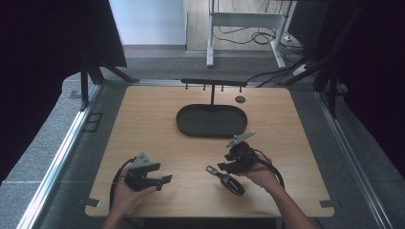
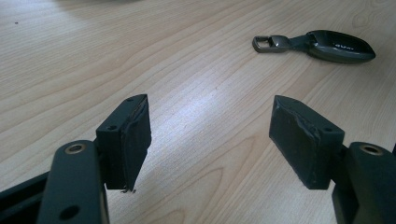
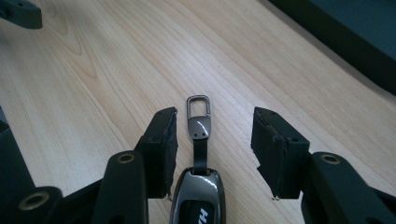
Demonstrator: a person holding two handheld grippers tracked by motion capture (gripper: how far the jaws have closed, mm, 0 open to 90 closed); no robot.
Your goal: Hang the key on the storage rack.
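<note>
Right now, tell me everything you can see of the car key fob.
The car key fob is a glossy dark oval body with a metallic-looking rim, a short black strap and a metal clasp ending in an open loop. It lies flat on the wooden table, between the right tool's open jaws, which do not touch it.

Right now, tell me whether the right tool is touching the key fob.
Apart. The right gripper view shows the right tool straddling the key fob, its strap and metal clip, with bare table visible on both sides between pads and fob.
</note>
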